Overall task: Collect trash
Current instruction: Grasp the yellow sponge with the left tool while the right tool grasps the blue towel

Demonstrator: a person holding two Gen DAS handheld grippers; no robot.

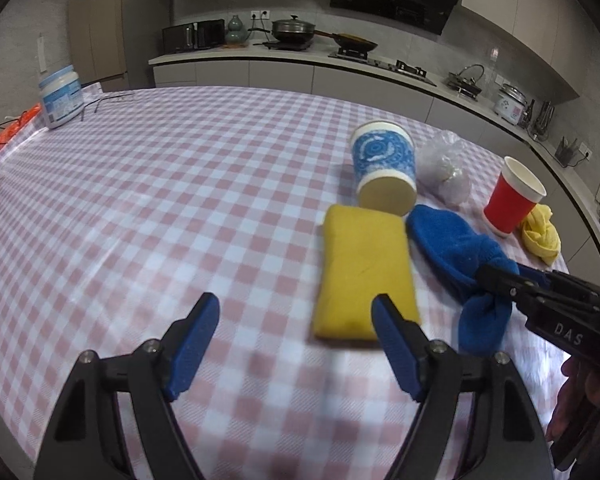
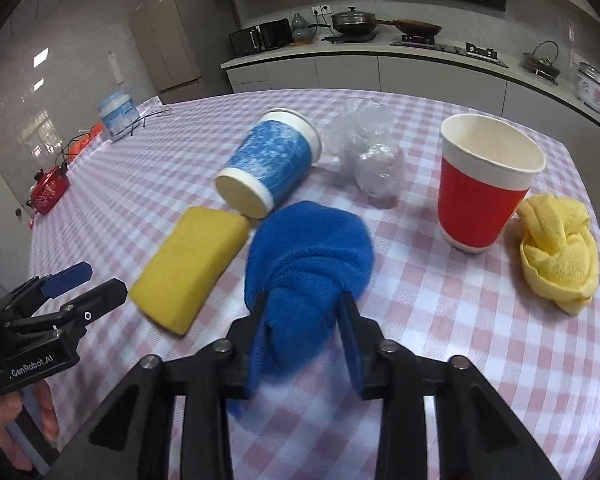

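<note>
Trash lies spread over the desk (image 2: 440,320), none collected yet: blue cloth (image 2: 308,264), sponge (image 2: 188,268), tipped blue cup (image 2: 268,164), red cup (image 2: 484,184), plastic bag (image 2: 368,152), yellow cloth (image 2: 556,248). Right gripper (image 2: 304,316) fingers clench the blue cloth; left gripper (image 1: 296,340) spread wide beside the sponge.

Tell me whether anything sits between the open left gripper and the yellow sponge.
Nothing visible does. The left gripper is open over bare checked cloth with the yellow sponge just ahead, by its right finger. The blue cloth, held by the right gripper, lies to the side.
</note>
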